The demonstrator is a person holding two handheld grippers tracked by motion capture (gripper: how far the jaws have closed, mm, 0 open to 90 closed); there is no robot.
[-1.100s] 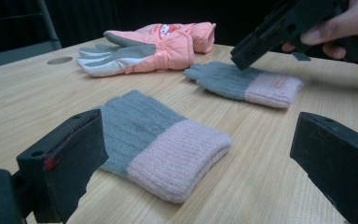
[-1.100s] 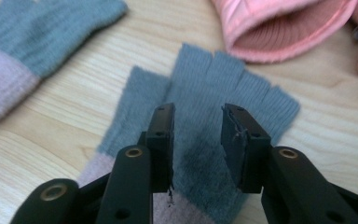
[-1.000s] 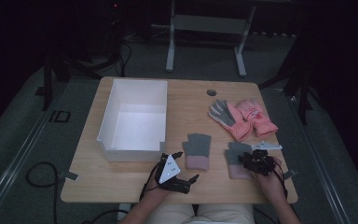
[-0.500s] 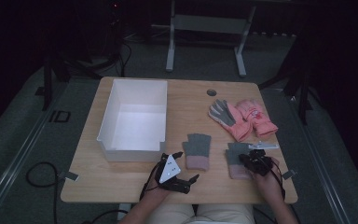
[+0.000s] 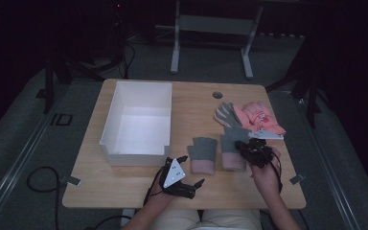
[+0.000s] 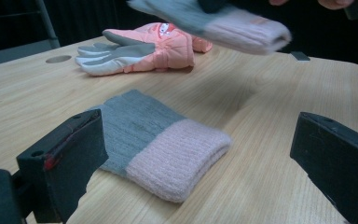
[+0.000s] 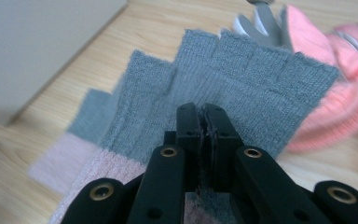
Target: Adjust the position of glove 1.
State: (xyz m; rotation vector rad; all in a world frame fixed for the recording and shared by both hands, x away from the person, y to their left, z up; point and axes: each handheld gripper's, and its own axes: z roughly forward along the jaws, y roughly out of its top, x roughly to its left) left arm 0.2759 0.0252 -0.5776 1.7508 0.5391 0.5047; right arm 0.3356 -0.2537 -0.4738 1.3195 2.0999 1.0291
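The right gripper (image 7: pixel 203 122) has just clamped shut on the grey-and-pink knitted fingerless glove (image 7: pixel 242 74) and lifted it, at four o'clock of the white plastic bin (image 5: pixel 139 122), likely its destination. The left gripper (image 5: pixel 188 187) waits, jaws wide and empty.

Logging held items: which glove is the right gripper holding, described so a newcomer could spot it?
On the table, right of the white bin, lie two grey-and-pink knit gloves. It is the right one, pinched in the right gripper beside the orange gloves; its twin lies flat, untouched.
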